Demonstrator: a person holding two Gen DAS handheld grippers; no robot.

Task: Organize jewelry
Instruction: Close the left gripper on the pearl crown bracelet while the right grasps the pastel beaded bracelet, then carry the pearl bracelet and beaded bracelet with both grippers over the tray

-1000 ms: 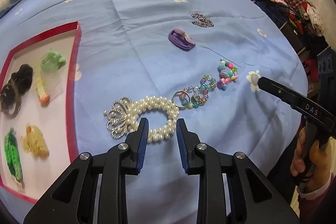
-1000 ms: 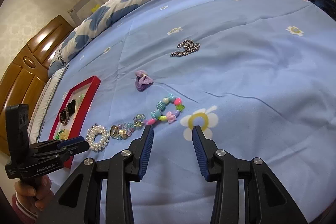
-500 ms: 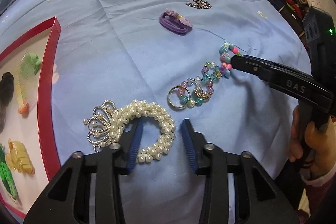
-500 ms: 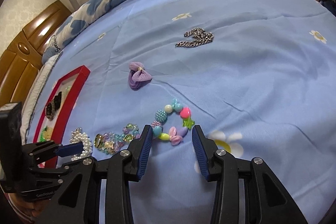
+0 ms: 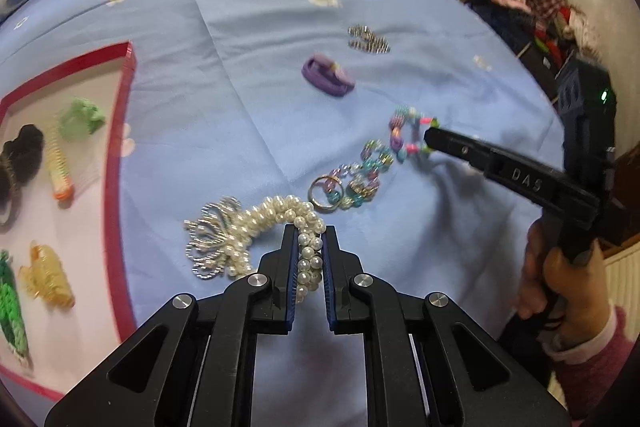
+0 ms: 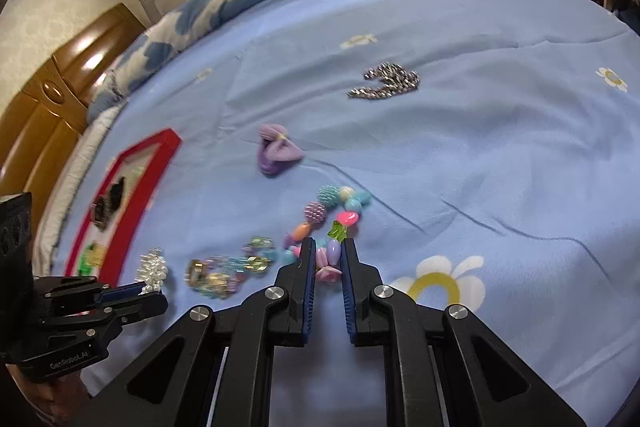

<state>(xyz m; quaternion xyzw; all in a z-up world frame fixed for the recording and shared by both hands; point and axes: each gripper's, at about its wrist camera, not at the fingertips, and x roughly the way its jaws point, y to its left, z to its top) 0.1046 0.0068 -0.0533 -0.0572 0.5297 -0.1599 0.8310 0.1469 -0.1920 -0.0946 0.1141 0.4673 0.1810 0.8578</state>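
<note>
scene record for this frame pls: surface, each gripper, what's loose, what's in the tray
surface: blue floral bedsheet
left gripper: shut on pearl bracelet
right gripper: shut on colorful bead bracelet
loose on sheet: purple hair tie, silver chain, crystal bead bracelet
red-rimmed tray: black scrunchie, green-topped hair comb, amber claw clip

Motion blur smears the pearl bracelet's silver crown charm (image 5: 212,247) at lower centre of the left wrist view. The red-rimmed tray (image 5: 120,155) runs off the left edge, cropping a green item (image 5: 10,301). In the right wrist view, the left tongs (image 6: 150,293) hide most of the pearl bracelet (image 6: 154,269); the tray's contents are too small to identify.
</note>
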